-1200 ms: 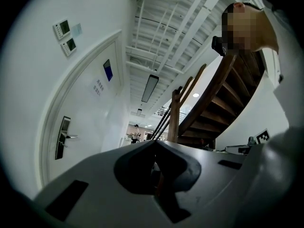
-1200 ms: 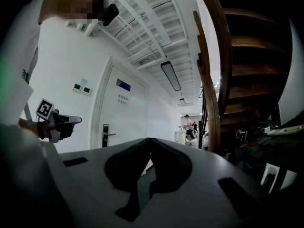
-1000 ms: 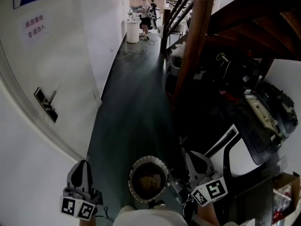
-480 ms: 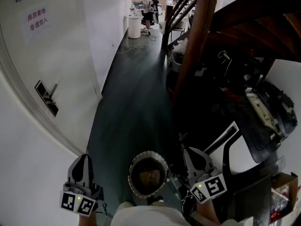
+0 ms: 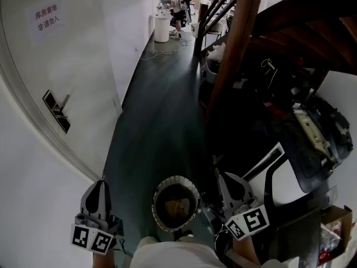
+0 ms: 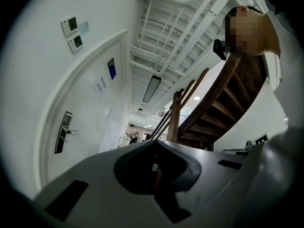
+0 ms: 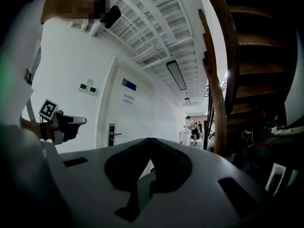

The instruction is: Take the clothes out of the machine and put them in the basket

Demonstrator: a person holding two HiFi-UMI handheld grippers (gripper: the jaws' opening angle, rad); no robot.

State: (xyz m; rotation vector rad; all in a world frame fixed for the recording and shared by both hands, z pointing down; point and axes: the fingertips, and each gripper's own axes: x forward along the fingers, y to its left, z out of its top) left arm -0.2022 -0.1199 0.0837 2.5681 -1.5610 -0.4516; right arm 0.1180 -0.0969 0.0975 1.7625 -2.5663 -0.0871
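Standing upright, the basket (image 5: 158, 199) points its round mouth straight up.

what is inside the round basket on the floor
A tan crumpled lump, possibly cloth, lies in the bottom of the round basket. The rest of the inside is dark and shows nothing else. Whatever lies under the lump is covered.
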